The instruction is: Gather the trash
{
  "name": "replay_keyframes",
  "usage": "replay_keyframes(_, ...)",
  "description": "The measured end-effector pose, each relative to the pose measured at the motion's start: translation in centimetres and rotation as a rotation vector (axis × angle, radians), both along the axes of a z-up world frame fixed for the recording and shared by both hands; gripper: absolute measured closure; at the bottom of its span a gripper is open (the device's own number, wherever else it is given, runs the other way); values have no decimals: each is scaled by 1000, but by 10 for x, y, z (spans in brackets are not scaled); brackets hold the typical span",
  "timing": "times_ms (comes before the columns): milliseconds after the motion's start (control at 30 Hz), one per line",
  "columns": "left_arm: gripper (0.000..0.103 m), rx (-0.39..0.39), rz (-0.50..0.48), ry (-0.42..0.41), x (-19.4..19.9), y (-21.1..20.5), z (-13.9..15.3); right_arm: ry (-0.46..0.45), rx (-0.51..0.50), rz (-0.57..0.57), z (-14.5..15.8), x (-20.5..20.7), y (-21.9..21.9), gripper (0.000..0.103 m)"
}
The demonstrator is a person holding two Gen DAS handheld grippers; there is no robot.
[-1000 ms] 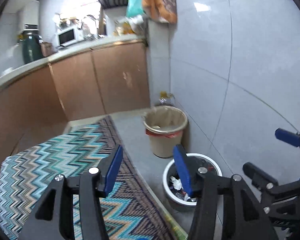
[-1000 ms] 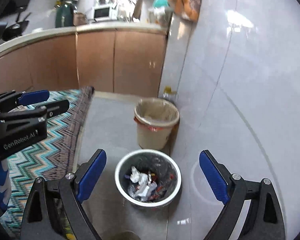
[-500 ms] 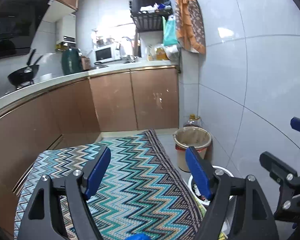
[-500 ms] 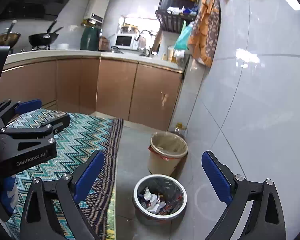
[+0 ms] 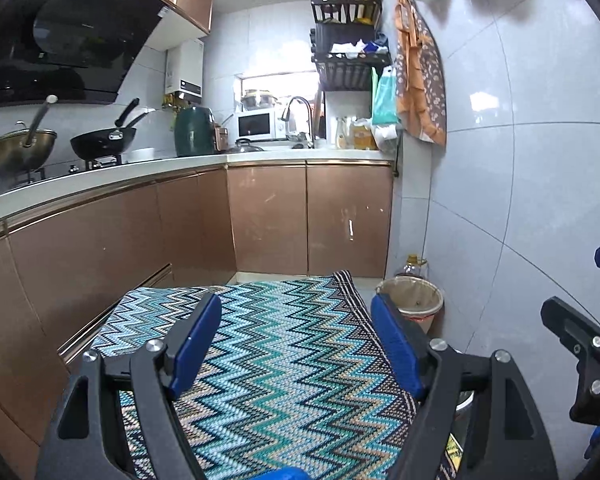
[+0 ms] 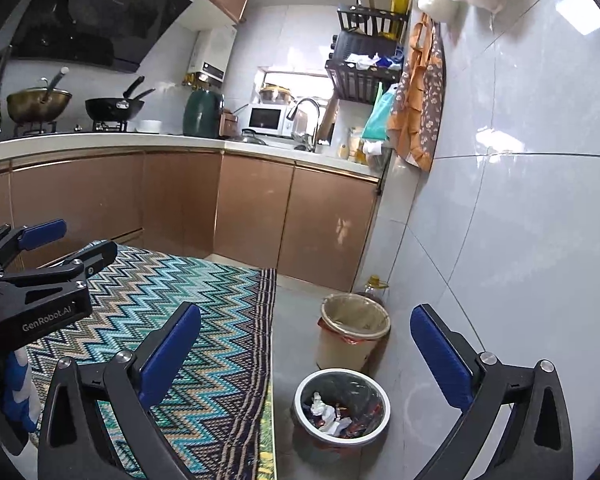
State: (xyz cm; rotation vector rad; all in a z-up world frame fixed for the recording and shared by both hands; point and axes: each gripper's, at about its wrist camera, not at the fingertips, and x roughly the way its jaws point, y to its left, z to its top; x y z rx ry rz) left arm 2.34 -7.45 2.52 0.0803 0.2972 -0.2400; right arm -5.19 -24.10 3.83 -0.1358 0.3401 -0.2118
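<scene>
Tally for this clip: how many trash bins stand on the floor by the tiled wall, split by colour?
Beige bin: 1
Grey bin with a white rim, trash inside: 1
Total: 2

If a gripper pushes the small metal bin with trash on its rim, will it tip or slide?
The metal bin is probably light: it shows only paper scraps and wrappers. It looks low and wide, so it should slide before tipping. The glossy floor tiles likely let it skid easily.
</scene>
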Motion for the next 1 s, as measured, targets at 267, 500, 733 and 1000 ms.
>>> replay_keyframes(267,27,-24,-2,-2,-26,14,1,-15,-9,4,-4,-25,9,0)
replay_keyframes(500,27,-30,2,-17,-42,15,2,-15,4,16,-9,-34,4,0)
replay_keyframes(733,27,-11,27,-10,-44,12,-3,-23,36,3,-15,-39,-9,0)
replay_keyframes(1000,27,28,35,7,-39,0,-13,-14,69,-19,-26,-34,-20,0)
